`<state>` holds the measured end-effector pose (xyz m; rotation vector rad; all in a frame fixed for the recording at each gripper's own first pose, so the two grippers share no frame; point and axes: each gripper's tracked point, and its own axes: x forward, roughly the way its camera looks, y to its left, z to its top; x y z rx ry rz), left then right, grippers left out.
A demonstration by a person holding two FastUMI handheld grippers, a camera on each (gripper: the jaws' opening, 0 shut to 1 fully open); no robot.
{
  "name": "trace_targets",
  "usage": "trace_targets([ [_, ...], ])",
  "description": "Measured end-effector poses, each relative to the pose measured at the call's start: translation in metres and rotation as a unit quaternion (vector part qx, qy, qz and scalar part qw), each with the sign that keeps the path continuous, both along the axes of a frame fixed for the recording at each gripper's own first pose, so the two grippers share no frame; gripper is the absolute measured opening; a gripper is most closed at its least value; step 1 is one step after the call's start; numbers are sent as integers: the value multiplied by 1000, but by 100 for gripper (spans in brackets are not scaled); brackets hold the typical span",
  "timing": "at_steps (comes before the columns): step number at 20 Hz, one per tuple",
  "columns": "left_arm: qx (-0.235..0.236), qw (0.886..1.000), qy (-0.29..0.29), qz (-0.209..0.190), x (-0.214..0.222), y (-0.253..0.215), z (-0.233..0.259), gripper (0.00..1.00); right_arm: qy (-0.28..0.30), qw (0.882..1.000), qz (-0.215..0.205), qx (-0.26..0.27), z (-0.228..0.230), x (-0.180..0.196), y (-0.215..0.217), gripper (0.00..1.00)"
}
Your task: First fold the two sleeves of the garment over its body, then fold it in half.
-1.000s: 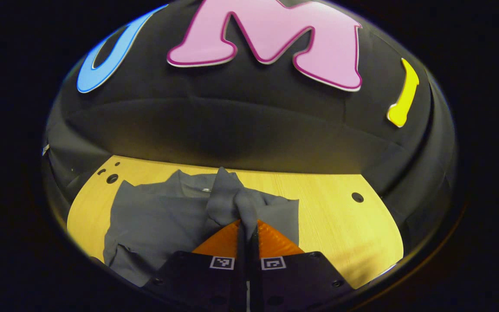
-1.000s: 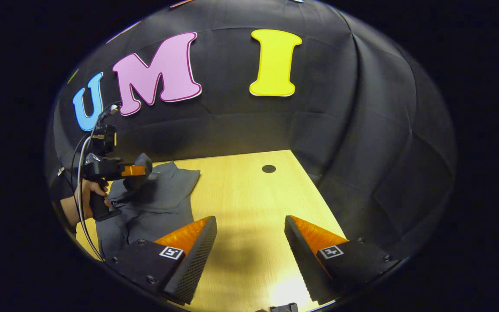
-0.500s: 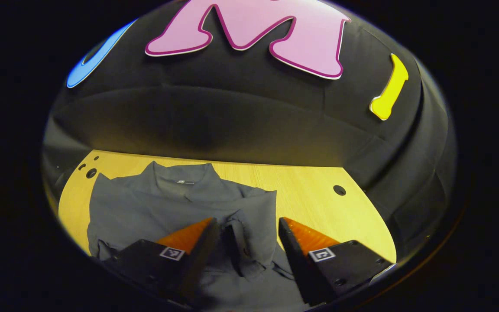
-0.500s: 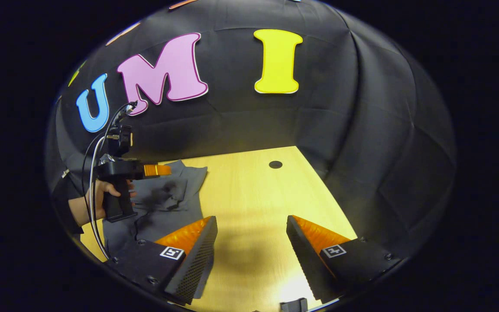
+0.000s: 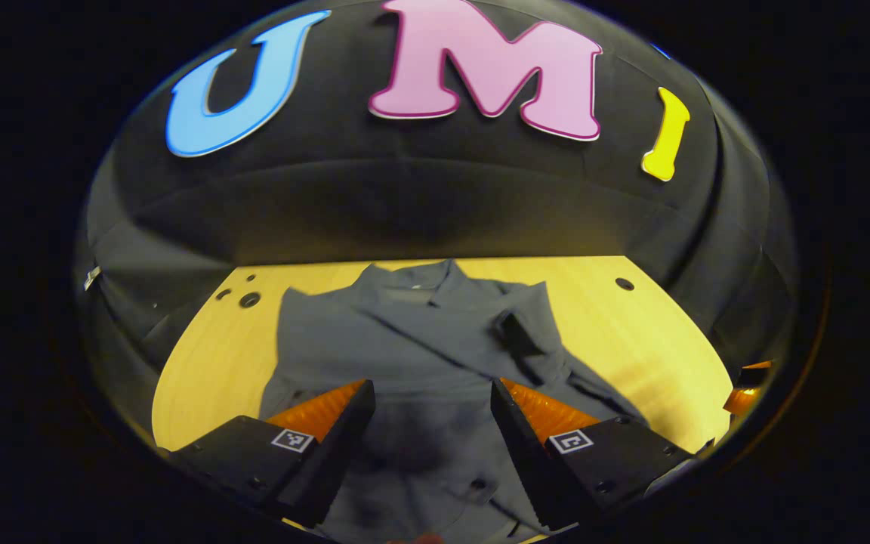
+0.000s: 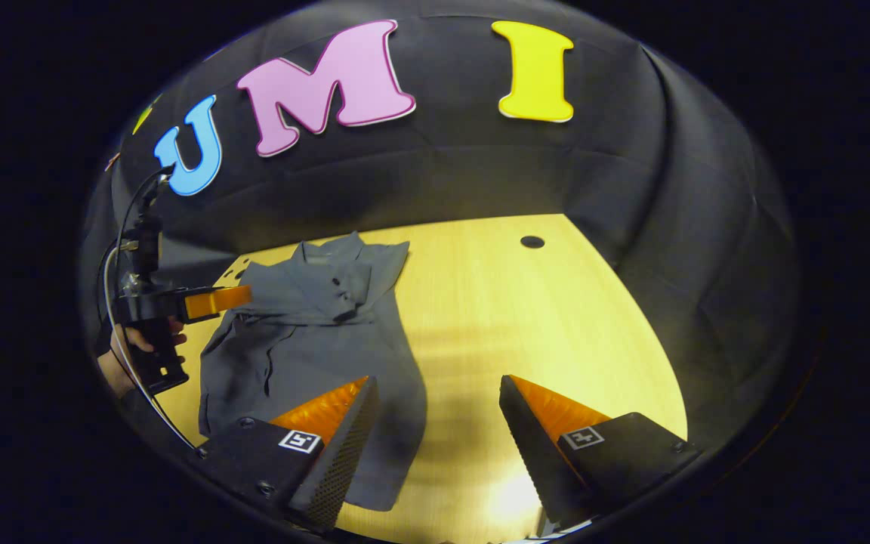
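Both sleeves look folded over shirt [image 5: 420,340] on desk [image 6: 526,317]. Left hand-held gripper [image 5: 429,423] & right hand-held gripper [image 6: 435,423] both apart, empty. Next: pinch hem corners evenly, fold toward collar.

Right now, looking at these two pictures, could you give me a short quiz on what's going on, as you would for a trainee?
1. True or false: the left tool is clamped on the grey shirt.
2. What does the shirt lie on? A) a black cloth B) a wooden table C) a tray
3. In the right gripper view, what grips the handle of the left tool?

Key: 1. False: its fingers stand apart above the shirt, holding nothing. 2. B. 3. A person's hand.
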<state>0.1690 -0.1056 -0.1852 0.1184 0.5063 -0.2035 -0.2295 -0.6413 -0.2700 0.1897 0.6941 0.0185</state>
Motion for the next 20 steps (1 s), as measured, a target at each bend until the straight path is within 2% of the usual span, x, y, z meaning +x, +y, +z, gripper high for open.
trace_targets([
  [5, 18, 998, 49, 47, -80, 86, -49, 97, 59, 998, 26, 6, -44, -23, 40, 99],
  [7, 16, 995, 76, 70, -110, 114, -72, 97, 80, 996, 29, 10, -61, -30, 49, 99],
  [8, 12, 992, 89, 84, -124, 128, -82, 94, 92, 995, 28, 14, -69, -34, 53, 99],
  [9, 8, 990, 101, 98, -132, 136, -93, 97, 105, 994, 25, 18, -77, -40, 56, 99],
  [11, 0, 985, 124, 122, -151, 159, -110, 98, 119, 993, 17, 19, -89, -45, 58, 100],
  [15, -9, 977, 154, 145, -172, 182, -136, 97, 140, 990, -2, 29, -106, -49, 63, 100],
  [19, -29, 977, 158, 141, -168, 180, -143, 98, 149, 988, -4, 34, -117, -46, 78, 100],
  [20, -32, 977, 160, 137, -165, 178, -145, 94, 153, 987, -3, 38, -120, -46, 83, 100],
])
